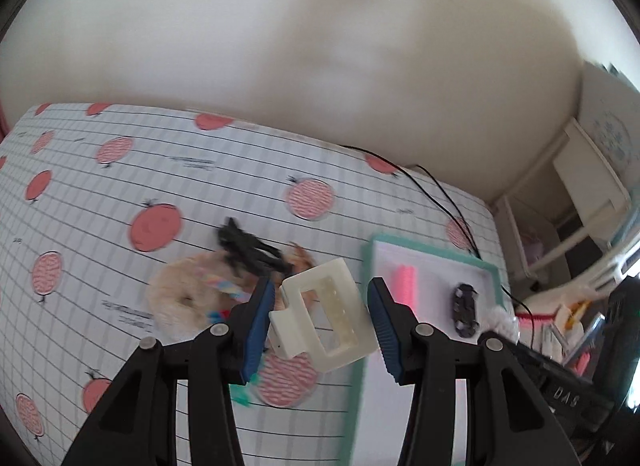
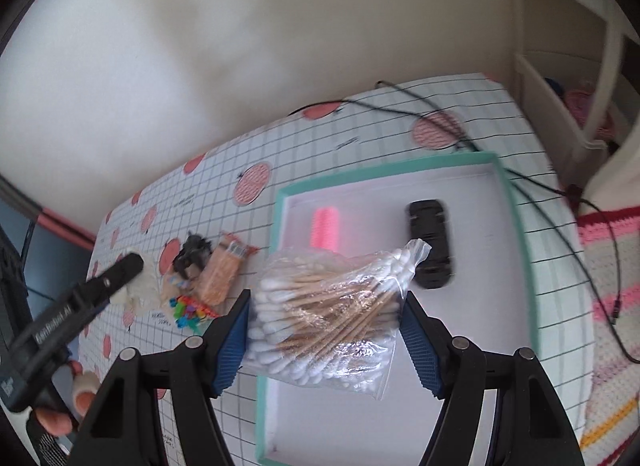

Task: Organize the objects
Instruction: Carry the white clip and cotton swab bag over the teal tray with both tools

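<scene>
My left gripper [image 1: 320, 298] is shut on a cream hair claw clip [image 1: 324, 318], held above the tablecloth just left of the teal-rimmed white tray [image 1: 424, 248]. Between the blue pads of my right gripper [image 2: 326, 306] sits a clear bag of cotton swabs [image 2: 320, 314], over the tray's [image 2: 384, 171] near left part. Inside the tray lie a pink ridged item [image 2: 326, 227] and a black clip-like object [image 2: 430, 244]. Left of the tray a pile holds a fluffy cream scrunchie [image 1: 182, 298], black hair ties [image 1: 248, 250], an orange packet [image 2: 222, 270] and small colourful clips [image 2: 190, 308].
The table wears a grid cloth with pink fruit prints [image 1: 156, 225]. A black cable [image 2: 460, 121] runs over its far right corner. White shelves [image 1: 588, 185] stand at the right, with a striped crochet cloth [image 2: 608, 266]. A hand [image 2: 80, 386] holds the left gripper.
</scene>
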